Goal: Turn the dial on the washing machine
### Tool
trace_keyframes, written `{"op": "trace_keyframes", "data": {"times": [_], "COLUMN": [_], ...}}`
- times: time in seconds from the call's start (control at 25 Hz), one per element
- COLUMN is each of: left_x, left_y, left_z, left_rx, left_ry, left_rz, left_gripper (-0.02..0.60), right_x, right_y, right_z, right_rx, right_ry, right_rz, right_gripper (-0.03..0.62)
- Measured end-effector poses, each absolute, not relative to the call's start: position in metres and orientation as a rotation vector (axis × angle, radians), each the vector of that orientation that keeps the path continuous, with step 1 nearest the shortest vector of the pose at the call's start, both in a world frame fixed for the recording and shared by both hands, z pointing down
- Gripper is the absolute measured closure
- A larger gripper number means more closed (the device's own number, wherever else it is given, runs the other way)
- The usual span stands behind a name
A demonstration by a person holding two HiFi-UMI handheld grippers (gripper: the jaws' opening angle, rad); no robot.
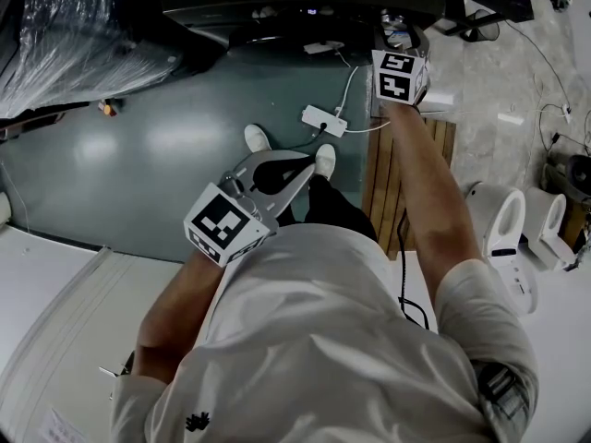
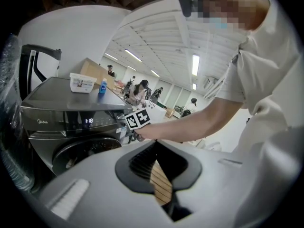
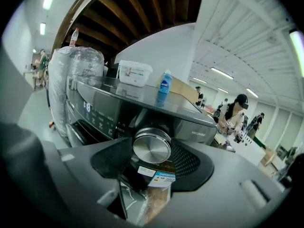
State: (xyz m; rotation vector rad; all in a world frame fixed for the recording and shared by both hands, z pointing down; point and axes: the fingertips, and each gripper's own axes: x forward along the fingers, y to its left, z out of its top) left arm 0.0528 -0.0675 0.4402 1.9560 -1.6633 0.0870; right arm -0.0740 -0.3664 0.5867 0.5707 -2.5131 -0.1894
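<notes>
My right gripper (image 3: 151,161) is closed to a narrow span around the dial (image 3: 152,147). The dark pads (image 3: 110,159) flank its metal rim at 9 and 3 o'clock and look pressed against it on both sides, though I judge that contact rather than see it cleanly.

The dial sits dead centre between my jaws, a touch toward 12 o'clock, with its flat brushed face square to me. Its axis therefore runs straight along the line of my jaws, and the coming move depends on that. I reckon the turn has to be a roll of my wrist about that line, with no sideways push, or the pads may slip off the smooth rim.

The dial is mounted on the front panel of the washing machine (image 3: 118,113). The lit display (image 3: 87,106) lies at 10 o'clock from it. On the machine's top, a blue bottle (image 3: 164,87) stands at 12 o'clock and a white box (image 3: 135,73) at 11.

In the head view this arm reaches out to 1 o'clock, to the machine at the top of the frame. My left gripper (image 1: 297,168) hangs low in front of my body, well apart from the machine. Its tips are together with nothing between them, only the wooden slats (image 2: 161,184) showing through the hollow. The right is the nearer hand by far, so the turn falls to it alone.
</notes>
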Motion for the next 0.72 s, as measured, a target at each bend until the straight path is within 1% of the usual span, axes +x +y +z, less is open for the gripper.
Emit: {"op": "trace_keyframes", "data": {"times": [0.16,0.28,0.52,0.72], "left_x": [0.053,0.054,0.054,0.057], "left_y": [-0.068,-0.069,-0.068,-0.071], "left_z": [0.44,0.437,0.441,0.438], "left_rx": [1.957,1.957,1.96,1.977], "left_ry": [-1.659,-1.654,-1.654,-1.651], "left_rz": [0.089,0.086,0.095,0.087], "left_gripper": [0.525,0.525,0.525,0.525], "right_x": [-0.07,-0.07,-0.068,-0.066], "right_y": [-0.37,-0.37,-0.362,-0.357], "right_z": [0.584,0.583,0.574,0.586], "right_rx": [0.606,0.595,0.519,0.468], "right_ry": [-2.556,-2.569,-2.569,-2.515], "right_rz": [-0.019,-0.009,-0.219,-0.401], "right_gripper": [0.342,0.341,0.339,0.339]}}
